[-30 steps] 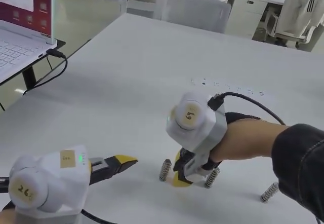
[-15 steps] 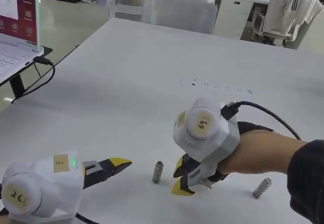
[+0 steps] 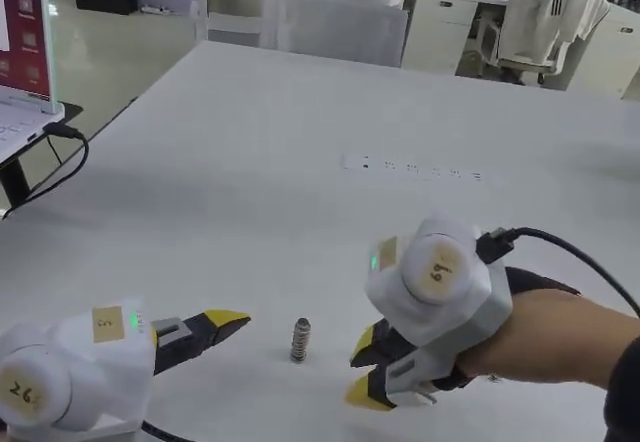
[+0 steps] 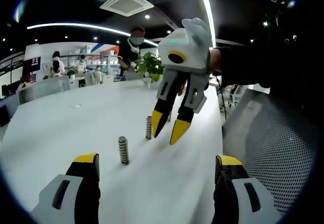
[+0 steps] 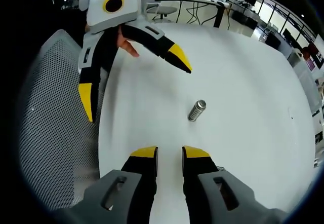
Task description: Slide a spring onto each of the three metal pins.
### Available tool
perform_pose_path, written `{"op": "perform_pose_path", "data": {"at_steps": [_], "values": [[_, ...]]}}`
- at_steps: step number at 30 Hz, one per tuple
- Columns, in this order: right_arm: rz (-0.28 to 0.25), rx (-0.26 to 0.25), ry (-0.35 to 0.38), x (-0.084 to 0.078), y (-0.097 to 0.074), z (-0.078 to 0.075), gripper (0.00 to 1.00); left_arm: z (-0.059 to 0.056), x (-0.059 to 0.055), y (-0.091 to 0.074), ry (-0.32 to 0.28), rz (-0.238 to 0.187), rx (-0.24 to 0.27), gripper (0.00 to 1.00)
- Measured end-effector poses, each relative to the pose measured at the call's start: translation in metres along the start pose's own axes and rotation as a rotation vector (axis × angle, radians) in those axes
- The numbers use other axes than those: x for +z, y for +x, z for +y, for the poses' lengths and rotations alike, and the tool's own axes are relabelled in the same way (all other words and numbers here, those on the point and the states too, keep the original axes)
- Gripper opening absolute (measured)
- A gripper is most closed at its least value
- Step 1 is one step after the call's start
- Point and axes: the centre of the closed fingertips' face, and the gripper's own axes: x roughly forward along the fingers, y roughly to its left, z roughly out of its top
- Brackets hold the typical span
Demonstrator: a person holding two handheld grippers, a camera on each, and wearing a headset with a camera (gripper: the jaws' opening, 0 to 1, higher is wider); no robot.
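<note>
Head view: a smooth white table carries a small grey metal spring. It is a tight coil standing upright near the table's near edge, between the two grippers and touching neither. The left gripper view shows a second spring, also upright, farther along the table. The left gripper, white plastic with black, yellow-tipped jaws, is spread wide and empty. The right gripper has its jaws a narrow gap apart, holding nothing.

Spring btw L tongs, R tongs
</note>
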Motion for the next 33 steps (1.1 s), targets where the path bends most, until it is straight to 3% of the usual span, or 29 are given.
{"op": "perform_pose_path", "data": {"at_steps": [17,33], "values": [[-0.069,-0.048,0.112,-0.029,-0.018,0.016,0.18,-0.001,0.004,0.003,0.01,-0.001,0.0,0.93],[-0.125,-0.143,0.239,-0.064,-0.05,0.009,0.19,-0.003,0.003,0.006,0.007,0.008,0.002,0.95]]}}
